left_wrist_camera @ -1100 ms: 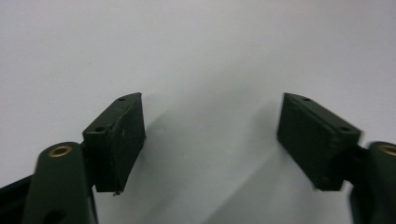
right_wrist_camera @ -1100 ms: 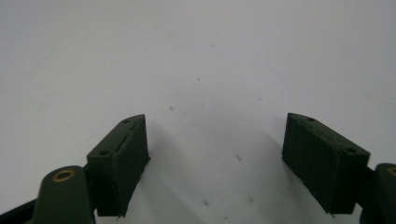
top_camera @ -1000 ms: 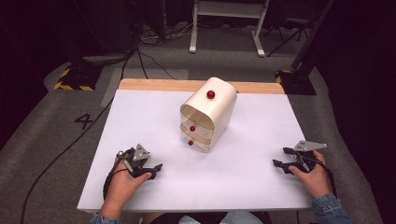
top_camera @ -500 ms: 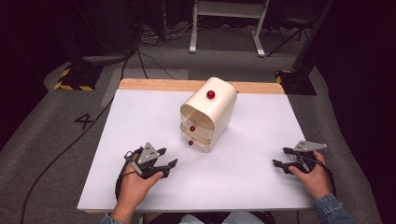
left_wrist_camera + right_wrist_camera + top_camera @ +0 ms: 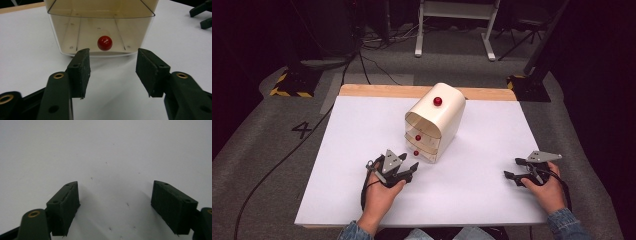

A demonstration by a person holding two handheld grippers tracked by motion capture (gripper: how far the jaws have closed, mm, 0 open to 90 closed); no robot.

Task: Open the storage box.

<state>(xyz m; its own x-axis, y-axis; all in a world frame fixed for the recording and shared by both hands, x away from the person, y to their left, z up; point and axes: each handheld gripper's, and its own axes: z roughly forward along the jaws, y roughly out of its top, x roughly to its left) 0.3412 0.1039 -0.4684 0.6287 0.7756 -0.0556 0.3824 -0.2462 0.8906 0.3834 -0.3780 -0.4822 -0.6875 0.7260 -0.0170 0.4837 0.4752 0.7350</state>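
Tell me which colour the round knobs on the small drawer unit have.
Red; the lowest knob shows best in the left gripper view.

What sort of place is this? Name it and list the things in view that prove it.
Probably a lab or studio set up for recording manipulation demos. A white-covered table holds just one cream plastic mini drawer unit with red knobs, black cables run over the grey carpet, and yellow-black hazard tape marks a stand base.

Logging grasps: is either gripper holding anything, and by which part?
Nothing held. Left gripper is open before the red round knob; right gripper is open over the white table.
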